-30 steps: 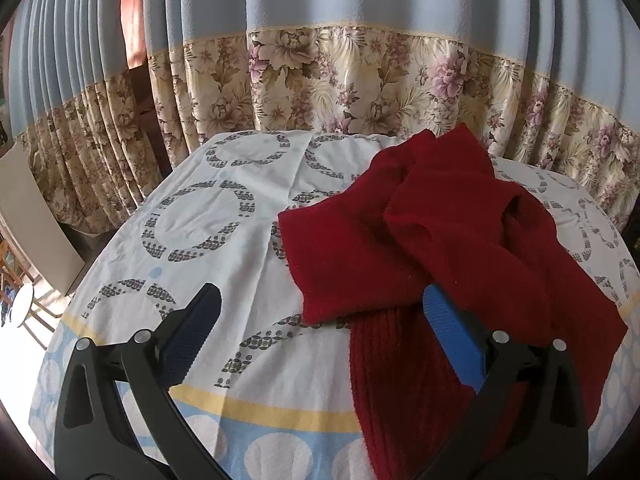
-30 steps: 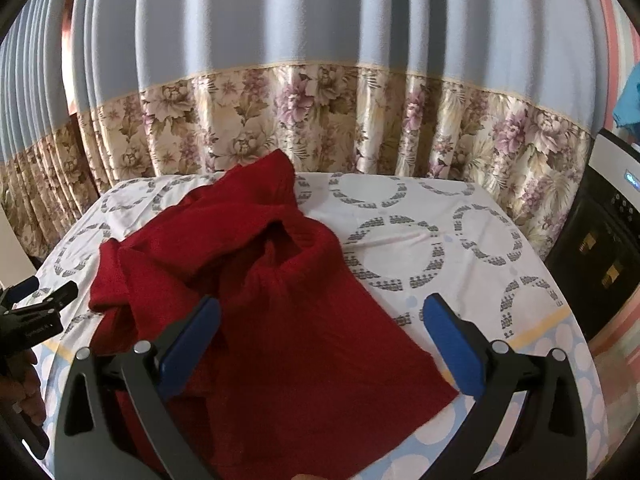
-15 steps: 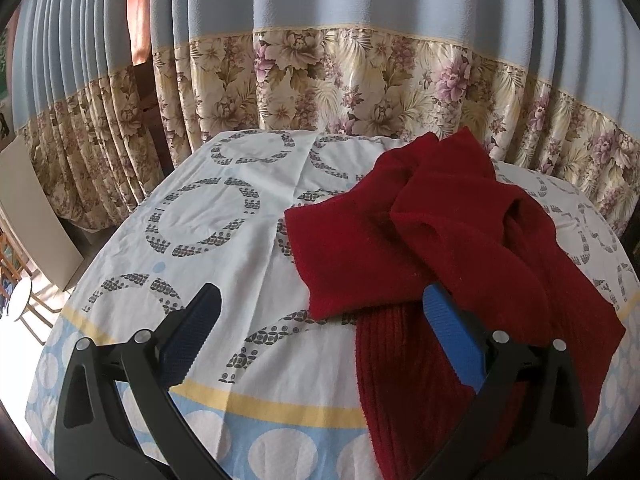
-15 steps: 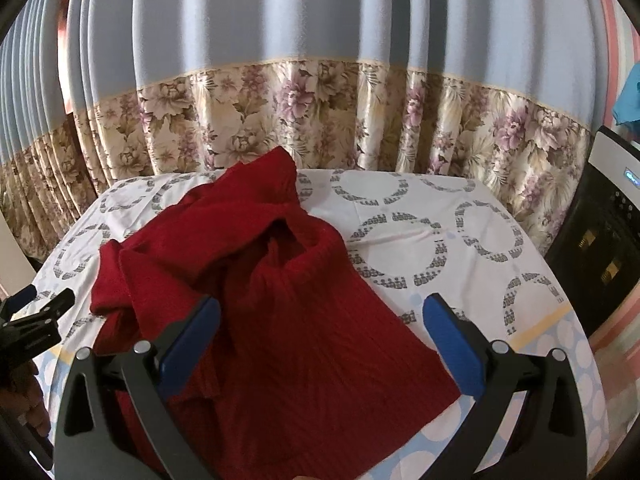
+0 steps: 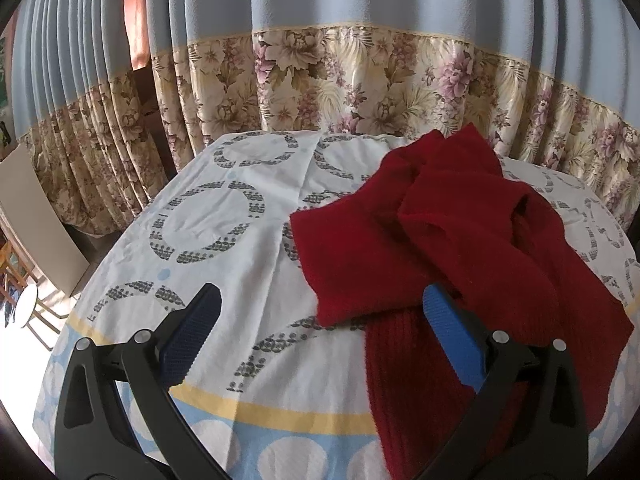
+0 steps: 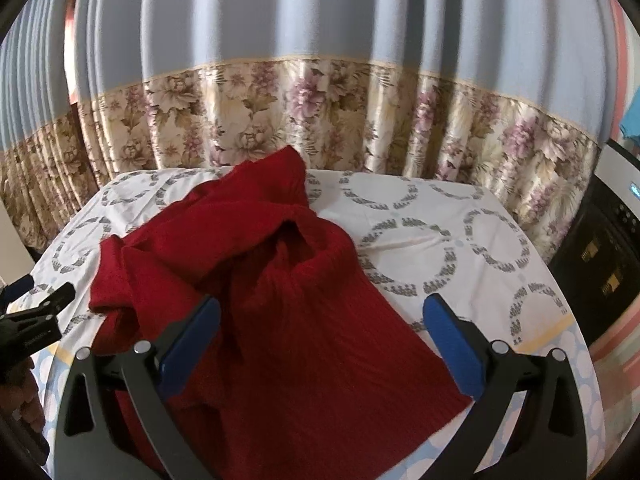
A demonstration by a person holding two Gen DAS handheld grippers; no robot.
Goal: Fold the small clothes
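Note:
A dark red knitted sweater (image 5: 460, 248) lies crumpled on the table, its sleeves and body bunched in loose folds. It also shows in the right wrist view (image 6: 288, 300). My left gripper (image 5: 320, 312) is open and empty, above the table at the sweater's left edge, its right finger over the ribbed hem. My right gripper (image 6: 320, 316) is open and empty, hovering over the sweater's near part. The left gripper's tip shows at the left edge of the right wrist view (image 6: 36, 312).
The table carries a white cloth (image 5: 224, 216) with grey ring patterns and a blue and yellow border. A blue and floral curtain (image 5: 360, 80) hangs close behind. A dark appliance (image 6: 600, 264) stands right of the table. A small stool (image 5: 24, 308) stands on the floor at left.
Both grippers have drifted slightly; the left view shifted a little so the sweater sits further right. The sweater has not moved and both grippers stay open.

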